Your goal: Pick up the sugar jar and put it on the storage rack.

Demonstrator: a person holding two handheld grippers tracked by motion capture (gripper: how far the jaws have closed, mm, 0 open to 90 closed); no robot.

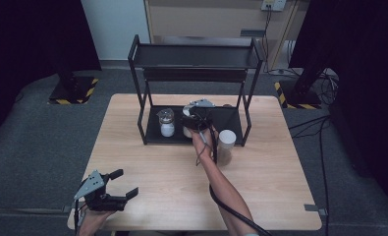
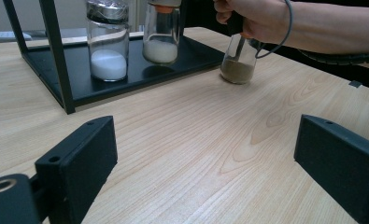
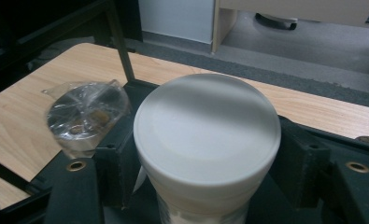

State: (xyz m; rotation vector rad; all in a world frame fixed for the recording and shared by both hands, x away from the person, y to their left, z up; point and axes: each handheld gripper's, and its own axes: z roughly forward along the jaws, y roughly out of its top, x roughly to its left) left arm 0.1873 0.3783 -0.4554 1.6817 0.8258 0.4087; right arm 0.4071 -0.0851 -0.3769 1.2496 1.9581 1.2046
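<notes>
Standing on the pale wood-grain table [image 1: 147,167], black metal rack [image 1: 194,54]; its lower tray holds two glass jars of white powder. Right gripper [image 1: 195,118], forearm stretched toward the rack, jaws clamped on the round white-lidded jar [image 3: 206,135] on that tray; foil-capped jar [image 3: 86,114] just beside. Left gripper [image 1: 118,189] near the table's front edge, jaws wide apart, holding nothing.

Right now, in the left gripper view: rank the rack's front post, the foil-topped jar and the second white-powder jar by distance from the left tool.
1. Rack's front post, front left.
2. Foil-topped jar, just behind the post.
3. Second jar of white powder, farther back, to its right.
</notes>
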